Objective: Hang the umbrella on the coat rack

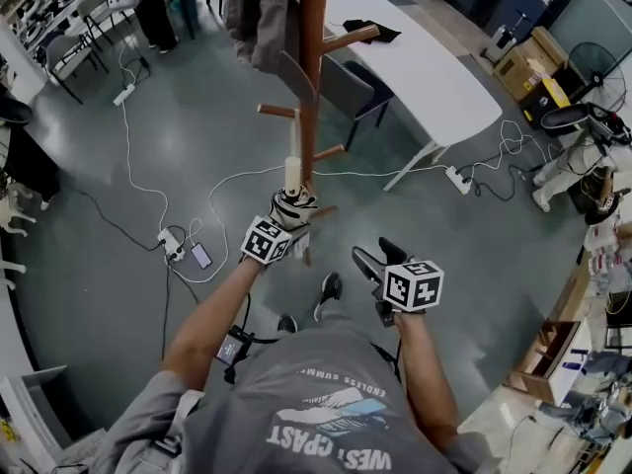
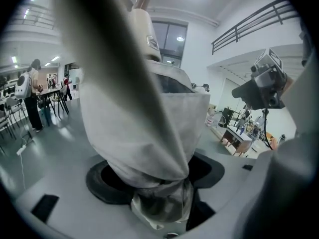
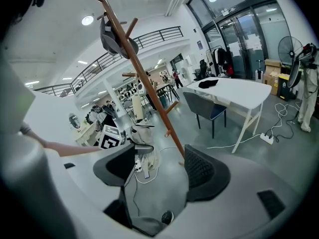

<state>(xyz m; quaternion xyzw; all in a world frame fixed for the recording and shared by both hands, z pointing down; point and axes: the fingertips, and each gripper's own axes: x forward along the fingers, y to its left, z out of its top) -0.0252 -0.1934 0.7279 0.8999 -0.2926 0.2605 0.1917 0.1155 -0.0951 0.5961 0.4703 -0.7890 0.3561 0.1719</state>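
Note:
A folded umbrella (image 1: 295, 205) of grey and black cloth, with a pale wooden handle (image 1: 292, 173) pointing up, stands in my left gripper (image 1: 288, 220), which is shut on the cloth bundle (image 2: 149, 128). The handle (image 2: 143, 26) sits just in front of the brown wooden coat rack (image 1: 312, 67), below its short pegs (image 1: 277, 112). My right gripper (image 1: 371, 262) hangs open and empty to the right, apart from the rack. In the right gripper view its jaws (image 3: 159, 163) stand wide, with the rack (image 3: 144, 78) and the umbrella (image 3: 139, 133) beyond them.
A dark garment (image 1: 255, 13) hangs on the rack and a cap (image 3: 112, 39) tops it. A white table (image 1: 434, 67) and a grey chair (image 1: 348, 92) stand behind. Cables, a power strip (image 1: 170, 244) and a phone (image 1: 200, 256) lie on the floor at left. A fan (image 1: 594, 67) stands right.

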